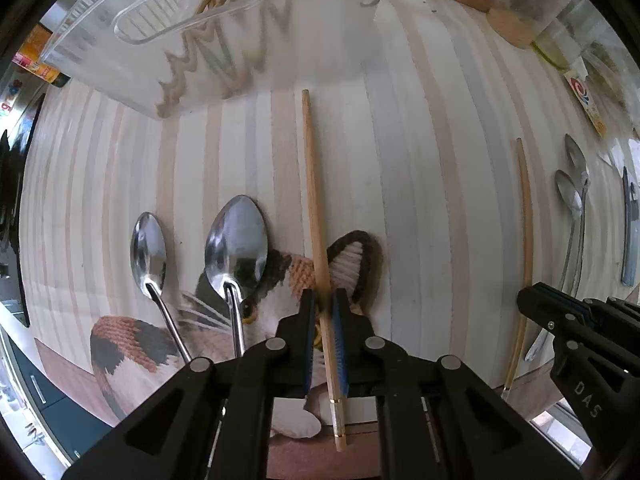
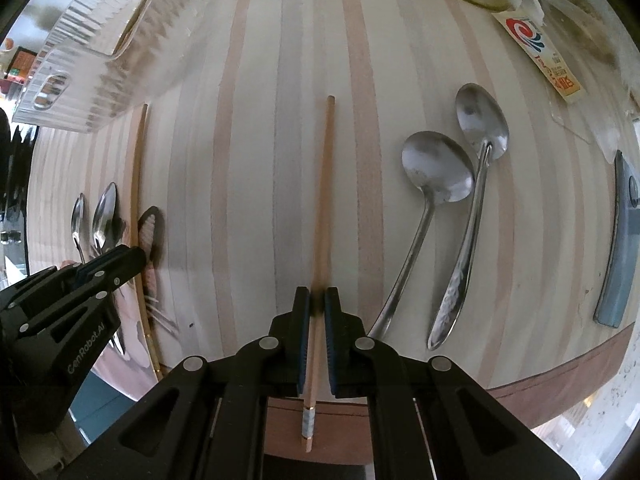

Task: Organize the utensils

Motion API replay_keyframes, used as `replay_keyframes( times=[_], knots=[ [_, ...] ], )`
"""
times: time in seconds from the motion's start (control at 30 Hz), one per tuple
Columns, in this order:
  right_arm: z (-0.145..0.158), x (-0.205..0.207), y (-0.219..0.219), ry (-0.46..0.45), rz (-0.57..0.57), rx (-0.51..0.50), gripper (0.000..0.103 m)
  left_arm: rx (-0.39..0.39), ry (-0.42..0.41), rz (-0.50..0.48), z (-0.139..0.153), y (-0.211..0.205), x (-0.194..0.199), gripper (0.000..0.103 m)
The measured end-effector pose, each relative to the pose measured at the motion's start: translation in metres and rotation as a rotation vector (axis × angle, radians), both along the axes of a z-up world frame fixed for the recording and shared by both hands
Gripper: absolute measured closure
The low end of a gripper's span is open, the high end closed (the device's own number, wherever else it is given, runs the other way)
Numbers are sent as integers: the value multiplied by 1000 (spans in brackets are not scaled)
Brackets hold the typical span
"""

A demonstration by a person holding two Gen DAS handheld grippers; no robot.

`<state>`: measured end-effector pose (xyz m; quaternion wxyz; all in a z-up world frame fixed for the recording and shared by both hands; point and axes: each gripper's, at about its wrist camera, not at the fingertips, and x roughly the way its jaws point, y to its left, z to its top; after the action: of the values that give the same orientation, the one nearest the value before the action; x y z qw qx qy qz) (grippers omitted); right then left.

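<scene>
1. Two chopsticks lie on the striped tabletop (image 2: 248,160), well apart and roughly parallel, their thick ends toward the near edge.
2. The left hand-held gripper (image 1: 323,312) has its jaws closed around the left chopstick (image 1: 314,200); that stick's banded end juts past the tabletop edge.
3. The right hand-held gripper (image 2: 317,308) has its jaws closed around the right chopstick (image 2: 325,184), whose banded end also overhangs the edge.
4. Four spoons are in view, in two pairs.
5. The left pair, a small spoon (image 1: 149,252) and a big spoon (image 1: 237,244), lies bowl-up just left of the left chopstick, handles toward the near edge.
6. The right pair, a round spoon (image 2: 438,168) and a long spoon (image 2: 482,120), lies right of the right chopstick; the two touch or overlap near the bowls.
7. One cat-shaped mat (image 1: 352,256) sits under the left chopstick and the big spoon.
8. One clear bin (image 1: 160,40) stands at the far left, with more sticks showing through its wall.
9. One blue-grey tool (image 2: 622,240) lies at the far right.
10. One printed sachet (image 2: 540,56) lies at the far right corner.
</scene>
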<state>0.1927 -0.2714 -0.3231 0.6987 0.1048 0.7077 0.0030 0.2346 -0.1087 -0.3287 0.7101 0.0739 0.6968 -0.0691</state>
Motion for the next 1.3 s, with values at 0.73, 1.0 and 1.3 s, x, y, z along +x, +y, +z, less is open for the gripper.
replay_keyframes(
  times=[0.73, 1.0, 1.3],
  knots=[
    [104, 22, -20, -211, -80, 39, 96, -160, -157, -50, 112, -4, 0, 103],
    [77, 21, -23, -147, -114, 54, 96, -261, 60, 74, 46, 17, 5, 99],
    [31, 0, -28, -64, -169, 43, 96, -146, 138, -37, 0, -31, -2, 93]
  ],
)
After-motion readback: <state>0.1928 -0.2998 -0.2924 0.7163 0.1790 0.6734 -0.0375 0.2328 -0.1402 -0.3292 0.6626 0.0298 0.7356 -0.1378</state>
